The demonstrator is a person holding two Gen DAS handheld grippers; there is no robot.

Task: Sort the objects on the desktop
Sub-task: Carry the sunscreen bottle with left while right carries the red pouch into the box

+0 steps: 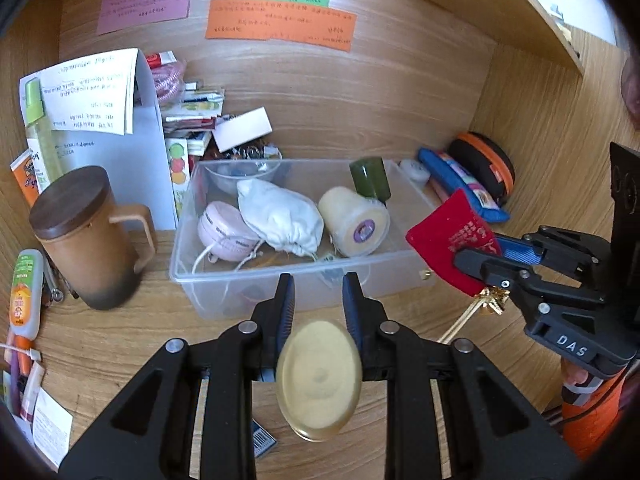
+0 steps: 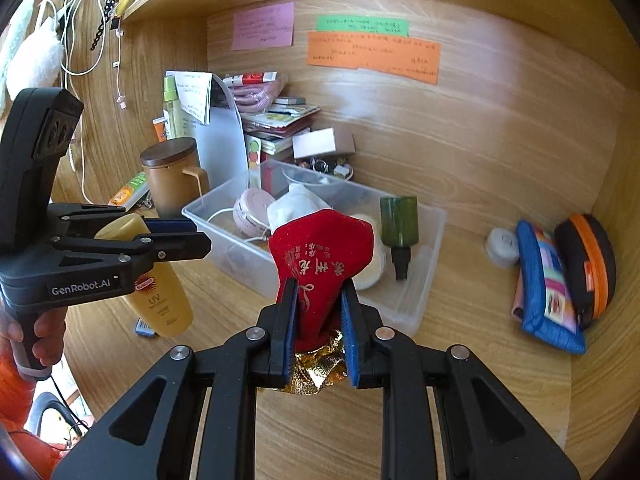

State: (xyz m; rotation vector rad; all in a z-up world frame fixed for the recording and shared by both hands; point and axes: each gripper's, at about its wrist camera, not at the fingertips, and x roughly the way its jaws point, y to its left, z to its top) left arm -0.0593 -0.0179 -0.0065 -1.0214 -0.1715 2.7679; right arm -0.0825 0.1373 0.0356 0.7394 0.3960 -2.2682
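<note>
My left gripper (image 1: pixel 319 292) is shut on a yellow sunscreen bottle (image 1: pixel 319 378), seen bottom-on, held just in front of a clear plastic bin (image 1: pixel 224 296). From the right wrist view the bottle (image 2: pixel 160 296) hangs down from that gripper (image 2: pixel 196 236). My right gripper (image 2: pixel 319 300) is shut on a red drawstring pouch (image 2: pixel 320 256) with gold trim, held above the bin's (image 2: pixel 420 312) near right corner. The pouch (image 1: pixel 448 236) also shows in the left wrist view, with the right gripper (image 1: pixel 476 256) beside the bin. The bin holds a pink round case (image 1: pixel 224 232), a white cloth bag (image 1: pixel 280 216), a cream roll (image 1: pixel 354 220) and a green spray bottle (image 1: pixel 370 180).
A brown lidded mug (image 1: pixel 84 236) stands left of the bin. Papers, books and a white folder (image 1: pixel 132 168) are stacked behind it. A blue pouch (image 2: pixel 548 284), a black-orange case (image 2: pixel 588 264) and a small white round item (image 2: pixel 502 246) lie at the right wall. Tubes (image 1: pixel 26 296) lie far left.
</note>
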